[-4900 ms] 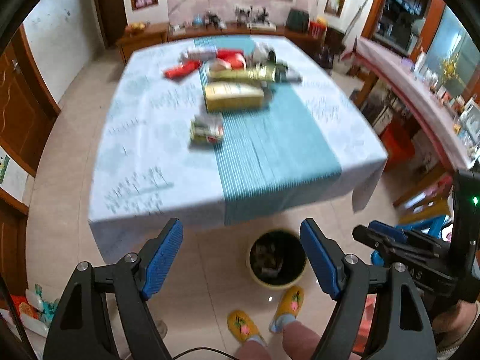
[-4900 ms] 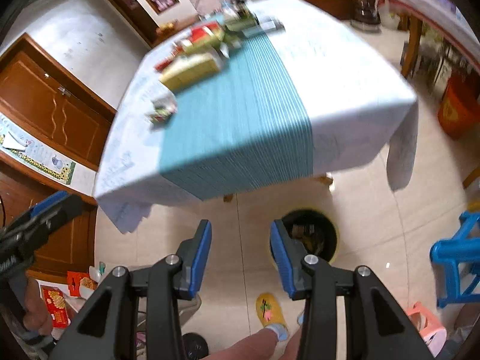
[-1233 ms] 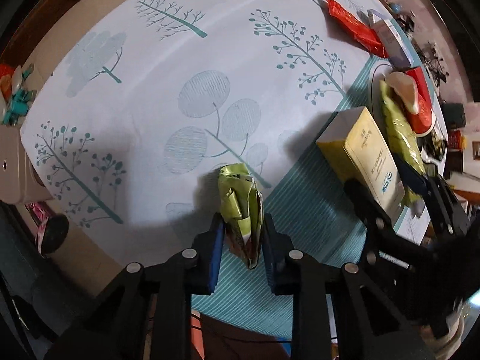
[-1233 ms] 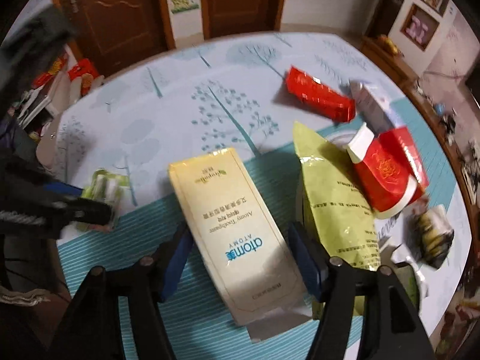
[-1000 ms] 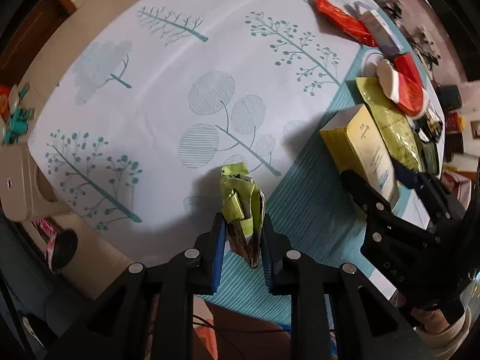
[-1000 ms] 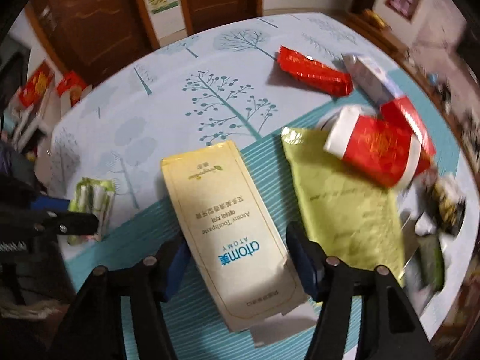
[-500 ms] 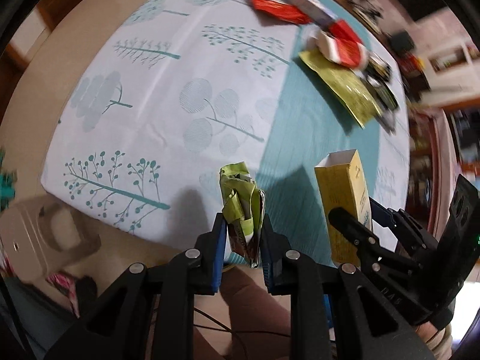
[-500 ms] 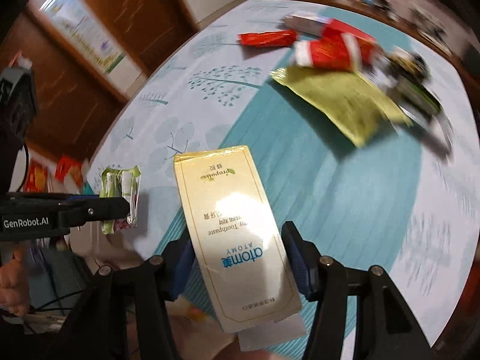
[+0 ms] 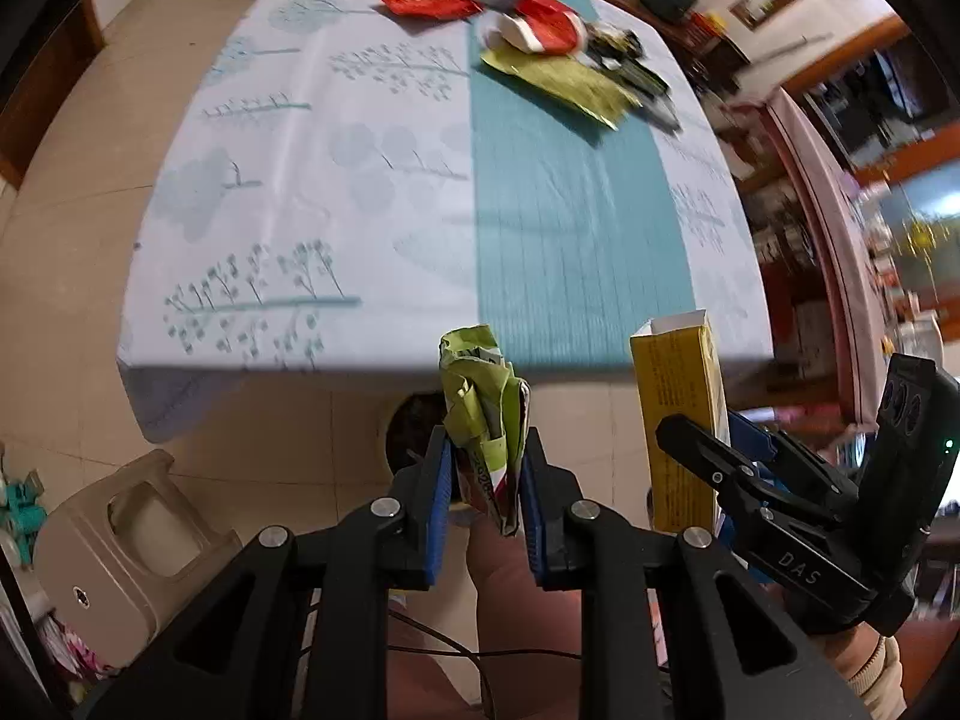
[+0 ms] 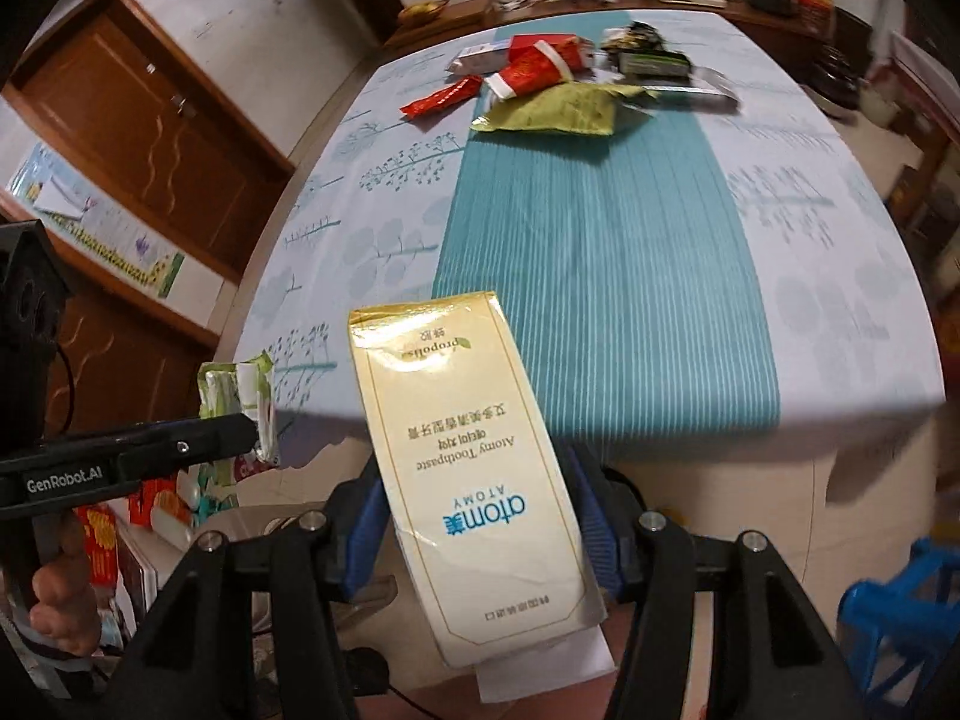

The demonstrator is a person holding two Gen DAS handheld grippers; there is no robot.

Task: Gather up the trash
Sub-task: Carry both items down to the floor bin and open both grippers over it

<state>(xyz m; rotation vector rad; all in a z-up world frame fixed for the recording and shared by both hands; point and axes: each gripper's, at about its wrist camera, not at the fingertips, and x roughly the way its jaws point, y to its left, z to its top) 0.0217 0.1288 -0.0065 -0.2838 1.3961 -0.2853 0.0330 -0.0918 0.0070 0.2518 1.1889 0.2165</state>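
The left tool (image 9: 483, 474) is pinching a crumpled wrapper (image 9: 483, 402); the right tool (image 10: 480, 516) is squeezing a toothpaste box (image 10: 468, 468). Both are hanging past the worktop's near edge (image 9: 336, 363), above the bin (image 9: 414, 426). Centring each over its mouth before releasing looks wise.

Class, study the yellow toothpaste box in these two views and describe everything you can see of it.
The yellow toothpaste box is a long, flat carton of glossy card with a gold border, printed "atomy" and "Atomy Toothpaste". The right gripper is shut on its long sides, holding it off the table, out past the near edge. In the left wrist view its far end flap stands open, white inside. A white flap pokes out at its near end.
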